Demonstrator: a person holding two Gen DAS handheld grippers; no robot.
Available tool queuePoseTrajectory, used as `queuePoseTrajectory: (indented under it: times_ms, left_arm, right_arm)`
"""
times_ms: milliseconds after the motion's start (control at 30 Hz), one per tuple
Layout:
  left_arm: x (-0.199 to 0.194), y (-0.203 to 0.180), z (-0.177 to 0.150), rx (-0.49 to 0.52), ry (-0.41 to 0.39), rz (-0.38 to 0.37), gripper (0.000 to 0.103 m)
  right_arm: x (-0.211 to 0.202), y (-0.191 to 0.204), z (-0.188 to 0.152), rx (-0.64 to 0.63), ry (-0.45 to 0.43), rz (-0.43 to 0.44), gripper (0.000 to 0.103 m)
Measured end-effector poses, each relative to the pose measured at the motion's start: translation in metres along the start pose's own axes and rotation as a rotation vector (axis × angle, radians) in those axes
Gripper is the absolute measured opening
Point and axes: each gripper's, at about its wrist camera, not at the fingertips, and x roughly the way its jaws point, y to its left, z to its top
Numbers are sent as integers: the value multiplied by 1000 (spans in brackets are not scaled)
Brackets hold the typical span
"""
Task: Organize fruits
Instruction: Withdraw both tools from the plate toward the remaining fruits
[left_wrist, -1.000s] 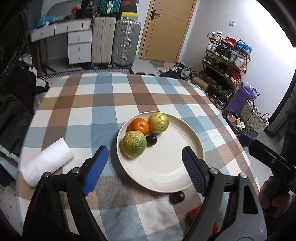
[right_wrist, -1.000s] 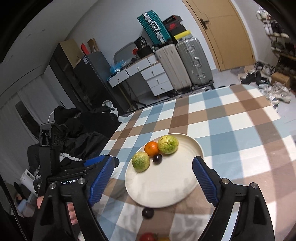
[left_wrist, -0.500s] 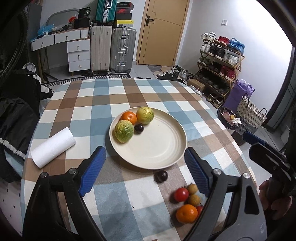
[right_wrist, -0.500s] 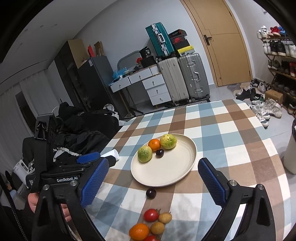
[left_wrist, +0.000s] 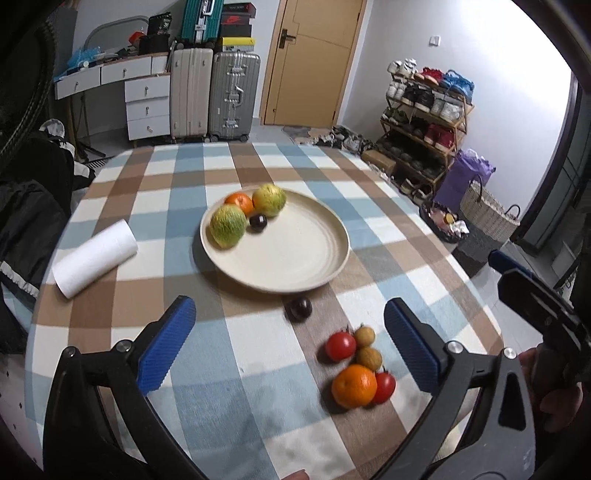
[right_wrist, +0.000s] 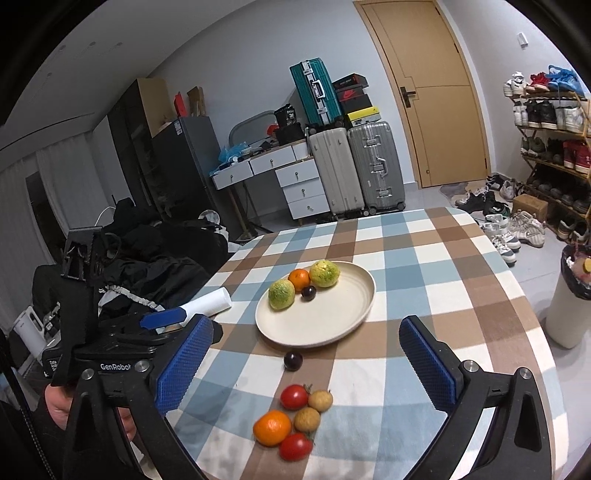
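Both blue-padded grippers — left (left_wrist: 288, 343) and right (right_wrist: 304, 360) — are held wide open and empty above the checked tablecloth (left_wrist: 177, 177), where a dark round plum (right_wrist: 293, 360) is seen just beside the cream round plate (right_wrist: 332, 317).

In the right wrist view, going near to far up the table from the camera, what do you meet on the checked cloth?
Fruit cluster led by the big orange → lone dark plum on the cloth → cream plate → dark plum on the plate → small orange at the plate's far edge.
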Motion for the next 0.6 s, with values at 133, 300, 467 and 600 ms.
queuePoseTrajectory:
  times_ms: [133,300,467,600]
  left_arm:
    - [9,1,-14,-13,43,-32,102]
    - [24,0,-31,-35,109,-106,102]
    - [42,-4,-43,-39,185,-215,102]
    - [54,-7,-49,-53,219,-263,102]
  right_arm:
    - [-5,-1,-13,-6,3,-23,103]
    - [-7,-5,-30,0,22,-44,103]
    - [-4,-15,-46,32,47,-63,103]
    - [0,-24,-57,67,70,-71,103]
